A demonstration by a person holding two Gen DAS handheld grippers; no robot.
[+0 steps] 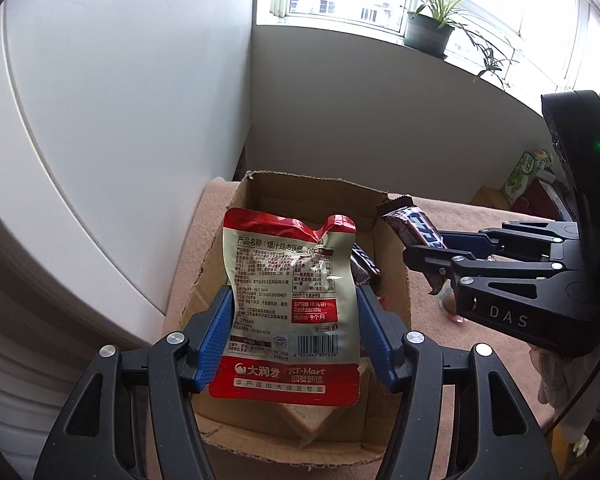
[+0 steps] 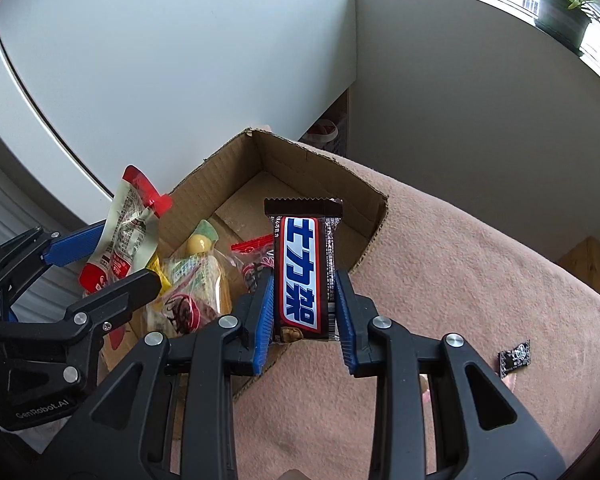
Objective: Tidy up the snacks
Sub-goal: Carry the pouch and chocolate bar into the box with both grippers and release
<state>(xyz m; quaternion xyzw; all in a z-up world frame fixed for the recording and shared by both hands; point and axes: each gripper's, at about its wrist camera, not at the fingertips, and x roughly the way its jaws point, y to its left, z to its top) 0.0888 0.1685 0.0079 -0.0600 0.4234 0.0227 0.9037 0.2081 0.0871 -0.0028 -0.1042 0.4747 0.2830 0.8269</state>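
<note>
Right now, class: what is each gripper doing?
Left gripper: shut on the red-and-cream snack pouch.
Right gripper: shut on the chocolate bar.

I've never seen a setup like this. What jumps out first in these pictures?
Two clamps each pinch a snack above an open brown cardboard box on a pink cloth. The left gripper holds a red-and-beige foil pouch over the box; the right gripper holds a dark brown chocolate bar upright at the box's edge. Several wrapped snacks already lie inside, and one small black candy wrapper sits apart on the cloth.
</note>
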